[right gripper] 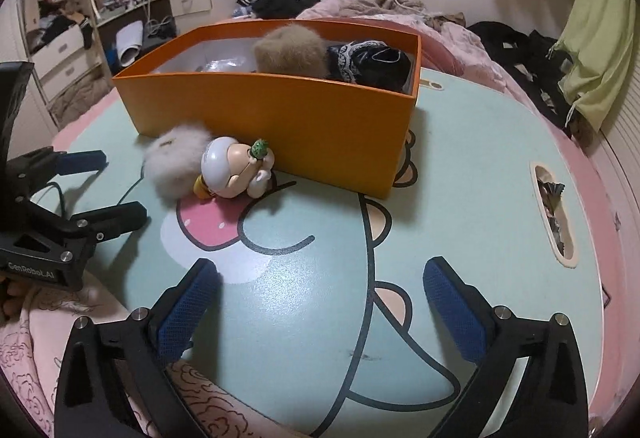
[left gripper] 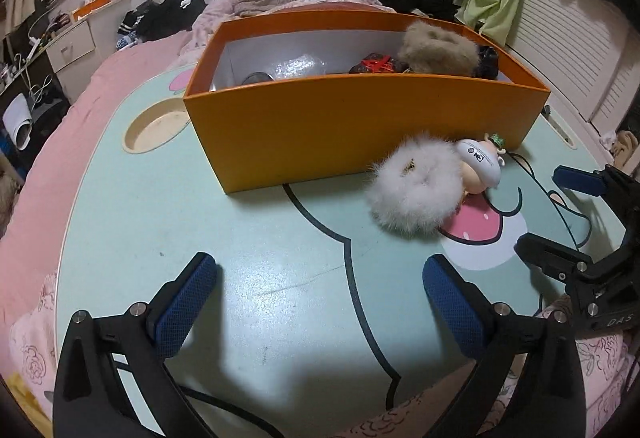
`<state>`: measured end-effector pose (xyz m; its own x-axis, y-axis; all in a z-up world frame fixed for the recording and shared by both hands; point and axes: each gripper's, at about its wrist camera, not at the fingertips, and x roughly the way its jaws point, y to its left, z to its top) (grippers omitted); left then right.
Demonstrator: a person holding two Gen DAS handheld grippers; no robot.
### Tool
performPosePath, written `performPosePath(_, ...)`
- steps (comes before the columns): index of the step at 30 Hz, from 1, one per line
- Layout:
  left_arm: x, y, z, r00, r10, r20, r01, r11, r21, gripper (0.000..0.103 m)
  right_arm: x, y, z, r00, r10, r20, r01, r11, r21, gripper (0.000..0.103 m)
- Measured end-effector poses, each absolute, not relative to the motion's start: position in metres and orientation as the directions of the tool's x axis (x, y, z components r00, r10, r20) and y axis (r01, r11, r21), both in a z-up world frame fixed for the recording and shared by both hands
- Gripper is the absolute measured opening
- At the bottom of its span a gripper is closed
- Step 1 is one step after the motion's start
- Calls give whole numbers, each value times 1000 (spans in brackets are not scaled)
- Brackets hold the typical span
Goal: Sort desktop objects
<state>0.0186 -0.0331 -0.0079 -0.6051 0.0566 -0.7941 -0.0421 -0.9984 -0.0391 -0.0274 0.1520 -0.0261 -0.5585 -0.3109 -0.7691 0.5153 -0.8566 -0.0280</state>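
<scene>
At the far left of the mint-green cartoon tabletop a round cup recess is sunk into the surface. Near the left edge, the left gripper hangs over bare tabletop with its blue-padded fingers spread wide and nothing between them. Beyond it stands the orange box, its near wall hiding most of what lies inside: only the tops of a clear plastic wrap, a dark item with red ribbon, a brown fluffy piece and a black lace-trimmed cloth show. Just in front of the box's near wall, a white fluffy pompom touches a small bald figurine lying on its side; the pompom covers part of it. To the right, the right gripper also stands wide and empty above the tabletop. At the far right edge a slot holds something crumpled that is hard to make out. Pink bedding surrounds the table.
</scene>
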Motion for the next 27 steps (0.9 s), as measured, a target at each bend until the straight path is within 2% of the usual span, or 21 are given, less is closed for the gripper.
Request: performPosePath(27,20,-34,-8,-605,57,-794,-42,-998,-40,103,-25,153,-24,-572,-300,-763,497,-867,-32,103)
